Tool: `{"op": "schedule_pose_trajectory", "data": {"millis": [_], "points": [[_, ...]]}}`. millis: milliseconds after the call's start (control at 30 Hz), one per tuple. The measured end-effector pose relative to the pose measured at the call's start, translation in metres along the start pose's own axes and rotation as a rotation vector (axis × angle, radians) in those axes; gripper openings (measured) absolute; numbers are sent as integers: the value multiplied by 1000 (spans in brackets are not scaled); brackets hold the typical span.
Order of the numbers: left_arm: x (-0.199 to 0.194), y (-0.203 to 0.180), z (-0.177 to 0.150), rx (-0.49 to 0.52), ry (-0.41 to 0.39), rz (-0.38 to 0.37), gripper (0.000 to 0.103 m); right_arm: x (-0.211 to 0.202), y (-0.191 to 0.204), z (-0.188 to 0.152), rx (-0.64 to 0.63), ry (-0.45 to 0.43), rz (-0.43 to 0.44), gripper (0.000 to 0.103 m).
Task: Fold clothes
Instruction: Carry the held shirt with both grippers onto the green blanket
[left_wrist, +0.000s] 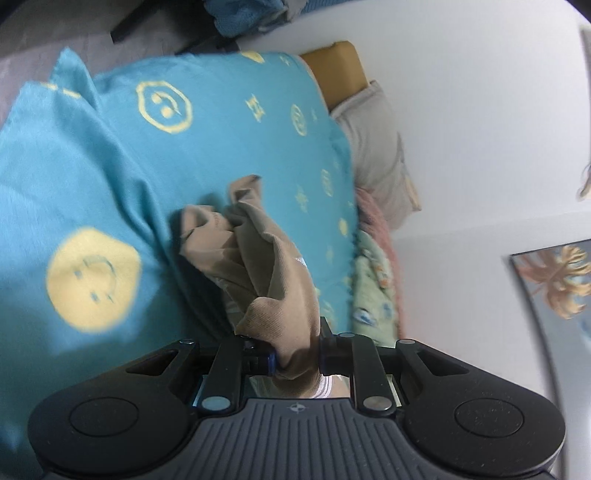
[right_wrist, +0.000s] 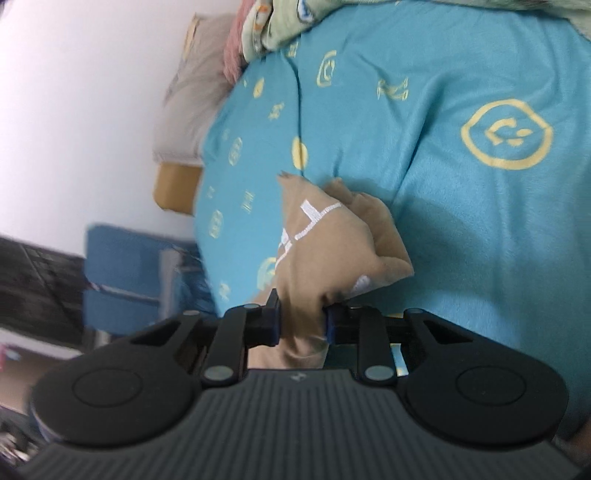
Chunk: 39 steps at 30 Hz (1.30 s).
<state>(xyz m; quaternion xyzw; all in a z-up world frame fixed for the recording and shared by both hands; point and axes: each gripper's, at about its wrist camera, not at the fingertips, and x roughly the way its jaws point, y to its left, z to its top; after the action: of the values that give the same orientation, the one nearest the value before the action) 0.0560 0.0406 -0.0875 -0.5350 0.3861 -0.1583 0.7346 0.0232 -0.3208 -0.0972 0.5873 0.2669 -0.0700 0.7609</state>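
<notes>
- A bed covered by a teal bedspread (left_wrist: 221, 147) printed with yellow smiley faces and small yellow symbols; the same bedspread (right_wrist: 443, 221) fills most of the right wrist view and is creased into soft folds.
- A pale grey pillow (left_wrist: 373, 147) lies at the bed's edge, beside the white wall.
- A light green patterned cloth (left_wrist: 373, 280) is bunched along the same edge, with a pink fuzzy fabric (left_wrist: 380, 221) next to it, between the green cloth and the pillow.
- In the right wrist view, the green cloth (right_wrist: 280, 22), pink fabric (right_wrist: 232, 55) and pillow (right_wrist: 188, 110) sit together at the bedspread's far edge.
</notes>
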Motion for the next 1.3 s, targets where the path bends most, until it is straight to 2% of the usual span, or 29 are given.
{"op": "schedule_pose_trajectory", "data": {"millis": [100,233,400,533,700,833,933,1000,1067,1167,1300], "points": [[-3,-25,-10,-9,56,-15,20,-31,6,7,6,-31,23,25],[7,-63,-28,-1,170,13,20,-76,4,24,-9,-68,13,25],[53,-130,-66,112,298,20,20,-119,-9,72,36,-144,15,25],[107,-188,-110,191,375,11,20,-146,-8,132,14,-232,-19,24],[187,-286,-168,308,441,-56,19,-183,14,234,-17,-377,-33,24],[247,-373,-217,387,450,-158,19,-217,45,306,-141,-569,-36,24],[288,-414,-257,447,447,-212,19,-239,57,344,-194,-706,-35,24],[309,-423,-285,525,435,-231,19,-243,50,360,-231,-752,-74,24],[326,-415,-308,590,444,-223,20,-240,32,368,-249,-762,-138,24],[334,-371,-331,656,503,-146,20,-230,-13,359,-245,-693,-249,24],[320,-304,-339,742,585,-61,20,-221,-75,324,-196,-564,-307,24]]}}
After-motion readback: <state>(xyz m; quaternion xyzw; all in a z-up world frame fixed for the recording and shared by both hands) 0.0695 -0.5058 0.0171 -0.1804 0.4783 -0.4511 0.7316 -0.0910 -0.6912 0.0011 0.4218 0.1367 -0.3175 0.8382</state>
